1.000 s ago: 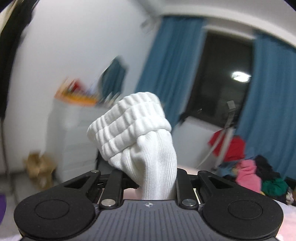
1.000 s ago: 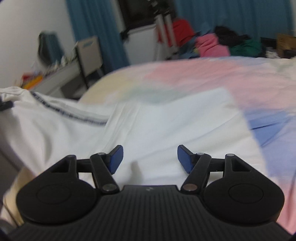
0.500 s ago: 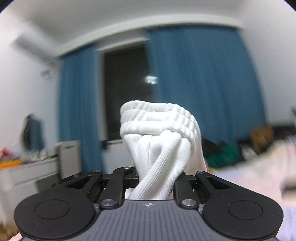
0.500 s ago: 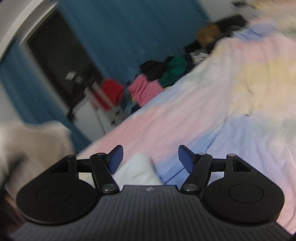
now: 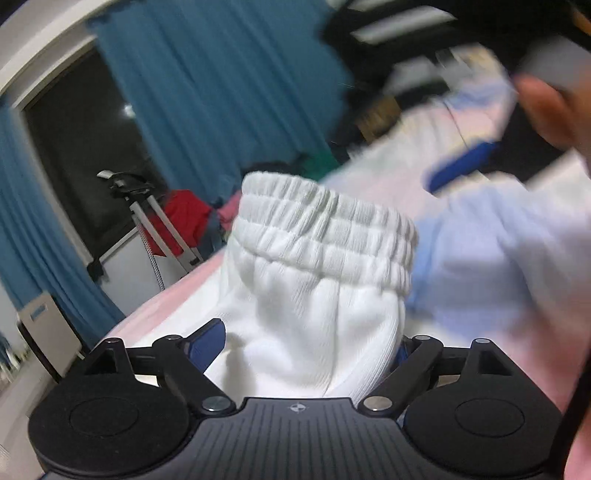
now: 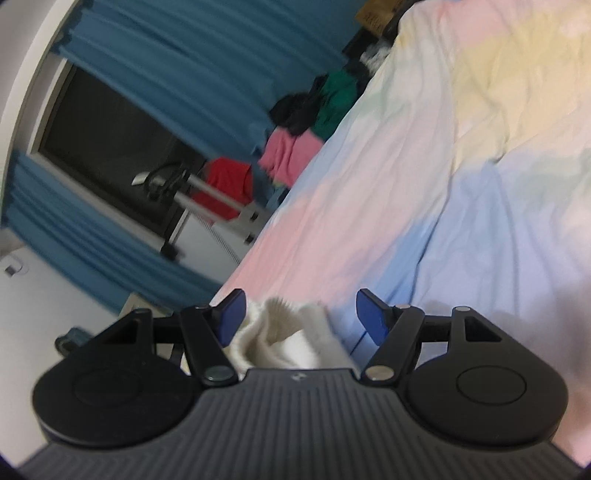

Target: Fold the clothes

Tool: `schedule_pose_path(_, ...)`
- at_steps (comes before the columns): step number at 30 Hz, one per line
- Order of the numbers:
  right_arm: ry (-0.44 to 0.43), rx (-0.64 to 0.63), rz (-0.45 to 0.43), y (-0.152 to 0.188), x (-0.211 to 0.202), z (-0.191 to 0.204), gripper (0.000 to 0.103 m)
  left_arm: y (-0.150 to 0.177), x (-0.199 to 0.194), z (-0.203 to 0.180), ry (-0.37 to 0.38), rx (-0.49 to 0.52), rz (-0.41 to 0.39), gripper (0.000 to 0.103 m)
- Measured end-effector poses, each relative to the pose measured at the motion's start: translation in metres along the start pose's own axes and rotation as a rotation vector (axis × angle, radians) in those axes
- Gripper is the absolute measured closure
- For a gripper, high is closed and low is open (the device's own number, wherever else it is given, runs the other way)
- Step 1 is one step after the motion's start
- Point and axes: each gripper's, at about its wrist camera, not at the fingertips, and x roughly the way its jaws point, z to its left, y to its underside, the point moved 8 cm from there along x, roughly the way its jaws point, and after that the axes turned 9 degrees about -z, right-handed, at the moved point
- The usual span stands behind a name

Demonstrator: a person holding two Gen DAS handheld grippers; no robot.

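Observation:
A white ribbed garment [image 5: 317, 295] with an elastic waistband stands bunched between the jaws of my left gripper [image 5: 303, 347], just above the pastel bed sheet [image 5: 480, 332]. Those jaws are opening, and the blue left pad [image 5: 207, 343] stands free beside the cloth. My right gripper [image 6: 300, 317] is open over the bed sheet [image 6: 443, 166]. A fold of white cloth [image 6: 288, 332] lies low between its blue pads, close to the left one. In the left wrist view a blurred blue pad [image 5: 461, 166] and a hand [image 5: 546, 107] show at the upper right.
A heap of pink, green and dark clothes [image 6: 303, 125] lies at the bed's far edge. A red cloth [image 6: 229, 181] hangs by a metal stand [image 5: 147, 221]. Blue curtains [image 5: 221, 92] flank a dark window. A cardboard box [image 6: 376, 14] sits beyond the bed.
My left gripper's jaws have spread from a tight grip on the white garment, and it has swung down toward the bed. The right view has rolled; white cloth now shows between its jaws.

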Motion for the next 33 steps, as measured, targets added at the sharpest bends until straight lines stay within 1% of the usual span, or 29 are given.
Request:
schedule_pose_path(2, -0.021, 0.003, 0.026, 0.006, 0.000, 0.005, 0.033, 0.023, -0.019, 0.014, 0.017, 0.049, 0.023, 0.015)
schedule_pose_path(4, -0.040, 0.007, 0.049, 0.013, 0.001, 0.010, 0.033, 0.035, -0.037, 0.027, 0.041, 0.064, 0.039, 0.014)
schedule_pose_path(7, -0.057, -0.013, 0.087, 0.022, 0.001, 0.019, 0.033, 0.069, -0.071, 0.070, 0.023, 0.063, 0.092, 0.013)
schedule_pose_path(9, -0.057, -0.045, 0.109, 0.029, 0.000, 0.025, 0.028, 0.090, -0.091, 0.100, -0.014, 0.049, 0.131, 0.013)
schedule_pose_path(10, -0.056, -0.063, 0.119, 0.032, -0.001, 0.028, 0.020, 0.098, -0.098, 0.112, -0.039, 0.038, 0.145, 0.013)
schedule_pose_path(11, -0.054, -0.084, 0.122, 0.035, -0.003, 0.031, 0.018, 0.106, -0.102, 0.123, -0.064, 0.010, 0.170, 0.013)
schedule_pose_path(13, -0.046, -0.132, 0.123, 0.041, -0.006, 0.036, 0.018, 0.121, -0.111, 0.145, -0.113, -0.048, 0.219, 0.013)
schedule_pose_path(14, -0.037, -0.157, 0.124, 0.044, -0.008, 0.037, 0.018, 0.132, -0.105, 0.162, -0.125, -0.097, 0.235, 0.011)
schedule_pose_path(17, 0.032, -0.199, 0.107, 0.050, -0.010, 0.035, 0.018, 0.149, -0.111, 0.187, -0.149, -0.297, 0.255, 0.011)
schedule_pose_path(19, 0.056, -0.185, 0.106, 0.054, -0.009, 0.030, 0.018, 0.157, -0.118, 0.201, -0.164, -0.438, 0.275, 0.011)
schedule_pose_path(20, 0.064, -0.174, 0.106, 0.056, -0.008, 0.028, 0.018, 0.161, -0.127, 0.208, -0.177, -0.485, 0.279, 0.011)
schedule_pose_path(23, 0.081, -0.130, 0.115, 0.061, -0.005, 0.019, 0.014, 0.165, -0.129, 0.230, -0.243, -0.561, 0.273, 0.010)
schedule_pose_path(26, 0.070, -0.049, 0.147, 0.069, -0.001, 0.013, 0.011, 0.174, -0.134, 0.251, -0.245, -0.659, 0.280, 0.010)
schedule_pose_path(27, 0.073, -0.048, 0.150, 0.071, 0.001, 0.012, 0.011, 0.176, -0.135, 0.255, -0.244, -0.686, 0.285, 0.010)
schedule_pose_path(29, 0.084, -0.085, 0.149, 0.075, 0.003, 0.013, 0.010, 0.179, -0.139, 0.267, -0.300, -0.687, 0.300, 0.013)
schedule_pose_path(30, 0.093, -0.115, 0.155, 0.078, 0.005, 0.013, 0.010, 0.179, -0.145, 0.262, -0.317, -0.680, 0.304, 0.013)
schedule_pose_path(32, 0.112, -0.158, 0.177, 0.084, 0.008, 0.011, 0.011, 0.183, -0.154, 0.266, -0.309, -0.719, 0.307, 0.013)
schedule_pose_path(33, 0.113, -0.151, 0.191, 0.087, 0.010, 0.009, 0.011, 0.185, -0.151, 0.270, -0.304, -0.741, 0.311, 0.013)
